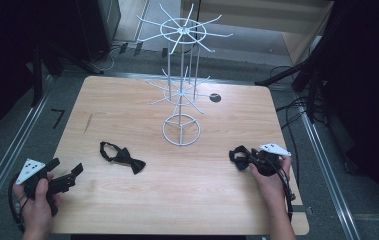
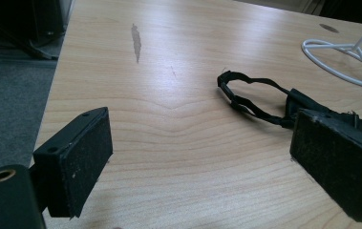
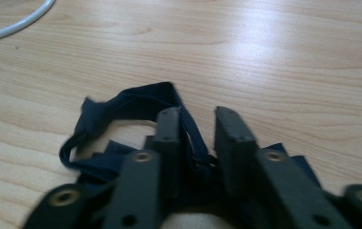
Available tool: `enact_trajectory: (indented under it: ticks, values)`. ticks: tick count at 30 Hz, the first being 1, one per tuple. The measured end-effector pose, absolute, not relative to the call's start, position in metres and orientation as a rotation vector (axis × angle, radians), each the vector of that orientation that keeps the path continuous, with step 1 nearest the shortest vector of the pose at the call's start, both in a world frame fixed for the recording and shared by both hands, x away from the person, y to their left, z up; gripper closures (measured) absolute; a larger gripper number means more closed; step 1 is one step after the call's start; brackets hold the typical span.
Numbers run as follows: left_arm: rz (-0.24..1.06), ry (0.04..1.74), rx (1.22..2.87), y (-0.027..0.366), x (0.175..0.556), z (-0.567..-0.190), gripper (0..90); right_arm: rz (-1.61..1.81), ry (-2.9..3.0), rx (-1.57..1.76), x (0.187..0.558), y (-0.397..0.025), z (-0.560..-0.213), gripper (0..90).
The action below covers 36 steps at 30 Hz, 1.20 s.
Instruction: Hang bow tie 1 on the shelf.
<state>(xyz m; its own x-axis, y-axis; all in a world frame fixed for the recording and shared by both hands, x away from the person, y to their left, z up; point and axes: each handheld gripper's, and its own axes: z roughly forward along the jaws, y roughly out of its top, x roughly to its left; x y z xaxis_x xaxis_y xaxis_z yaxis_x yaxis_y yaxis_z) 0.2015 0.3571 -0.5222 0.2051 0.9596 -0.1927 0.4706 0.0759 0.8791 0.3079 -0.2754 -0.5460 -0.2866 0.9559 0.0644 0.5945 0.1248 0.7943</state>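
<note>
A dark blue bow tie (image 3: 135, 107) of soft woven cloth is found on the counter (image 1: 187, 200) at about 4 o'clock, its strap caught between the nearly closed fingers of the right gripper (image 1: 251, 159); the strap is probably taken so that the loop stays free for hanging. A second, black bow tie (image 1: 122, 157) is laid flat at 8 o'clock, its thin strap curled in an open ring. Just short of it, the left gripper (image 1: 68, 174) is held with fingers spread wide and empty. Beyond, at 12 o'clock, a white wire rack (image 1: 181, 131) with radiating prongs is stood on the pale wood-grained surface.
</note>
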Motion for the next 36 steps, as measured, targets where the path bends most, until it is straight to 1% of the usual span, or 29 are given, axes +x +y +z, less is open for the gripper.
enact_trajectory:
  ticks: [2,4,15,36]
  values:
    - [0.653,1.408,1.540,0.357,0.202,-0.522,7.7,1.044,1.942,1.514,0.306,-0.277,-0.543,86.4]
    - [0.651,1.409,1.540,0.357,0.202,-0.522,7.6,1.094,1.922,1.517,0.304,-0.281,-0.540,88.7]
    - [0.642,1.408,1.543,0.358,0.202,-0.522,7.7,1.242,1.802,1.454,0.292,-0.280,-0.521,89.2]
    - [0.643,1.405,1.544,0.358,0.202,-0.522,7.7,1.316,1.771,1.337,0.281,-0.262,-0.499,89.2]
